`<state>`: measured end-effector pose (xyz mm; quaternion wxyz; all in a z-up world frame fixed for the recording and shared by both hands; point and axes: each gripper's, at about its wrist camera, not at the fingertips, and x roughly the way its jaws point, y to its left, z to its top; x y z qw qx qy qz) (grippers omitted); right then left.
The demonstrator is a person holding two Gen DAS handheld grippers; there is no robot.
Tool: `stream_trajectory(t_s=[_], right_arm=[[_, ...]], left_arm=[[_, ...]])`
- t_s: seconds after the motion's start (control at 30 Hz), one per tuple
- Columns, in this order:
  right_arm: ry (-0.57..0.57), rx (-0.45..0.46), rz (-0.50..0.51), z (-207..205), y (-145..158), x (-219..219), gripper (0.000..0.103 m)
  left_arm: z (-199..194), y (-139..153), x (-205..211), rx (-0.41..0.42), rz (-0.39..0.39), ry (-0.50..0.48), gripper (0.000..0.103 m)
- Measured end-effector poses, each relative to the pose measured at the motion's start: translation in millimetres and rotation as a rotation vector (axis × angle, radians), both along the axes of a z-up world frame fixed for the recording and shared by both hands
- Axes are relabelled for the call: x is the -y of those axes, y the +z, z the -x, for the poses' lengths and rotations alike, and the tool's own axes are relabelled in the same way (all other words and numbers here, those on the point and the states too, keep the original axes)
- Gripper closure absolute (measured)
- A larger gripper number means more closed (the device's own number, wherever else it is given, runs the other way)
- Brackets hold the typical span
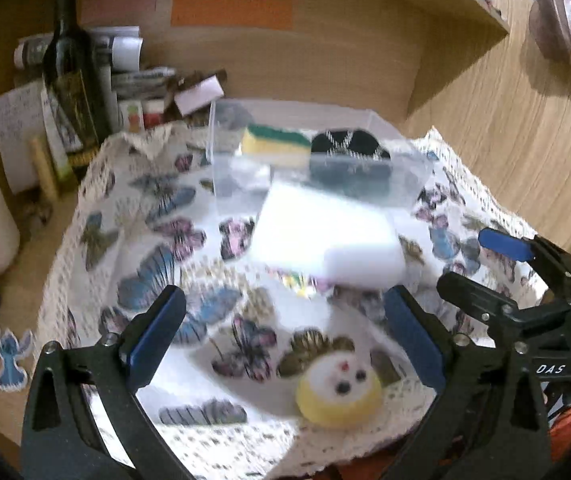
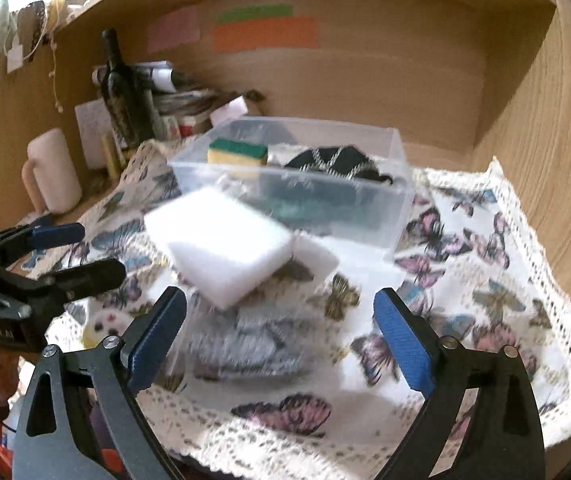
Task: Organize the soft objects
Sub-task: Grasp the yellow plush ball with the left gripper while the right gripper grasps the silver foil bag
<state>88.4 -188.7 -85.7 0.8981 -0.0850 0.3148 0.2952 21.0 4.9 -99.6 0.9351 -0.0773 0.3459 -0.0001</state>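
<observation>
A white sponge block (image 1: 325,236) (image 2: 221,244) lies blurred on the butterfly cloth (image 1: 157,240) (image 2: 485,280), just in front of a clear plastic box (image 1: 405,168) (image 2: 397,204). The box holds a yellow-green sponge (image 1: 275,144) (image 2: 237,154) and a black knitted item (image 1: 347,148) (image 2: 337,166). A round yellow and white soft toy with a face (image 1: 339,392) (image 2: 99,330) lies near the cloth's front. My left gripper (image 1: 285,344) (image 2: 73,248) is open above the toy. My right gripper (image 2: 281,344) (image 1: 481,264) is open, near side of the white sponge.
A dark wine bottle (image 1: 71,76) (image 2: 119,88), papers and small boxes (image 1: 141,80) crowd the back left of the wooden alcove. A pink mug (image 2: 51,172) stands left of the cloth. A wooden side wall (image 2: 545,140) rises at the right.
</observation>
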Motion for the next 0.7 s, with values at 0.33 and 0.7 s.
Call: stream_trajectory(t_s=[0.33,0.7], right_arm=[[0.005,-0.037,0.019,13.3,-21.5,2.5,0.009],[0.055,-0.102,0.006,8.4,-42.6,-12.1,0.036]], left_arm=[[17.6,-33.8,7.6,-0.069,0.044,0.025,0.002],[28.1,-36.2,18.1,-0.033,0.088,-0.041,0.044]])
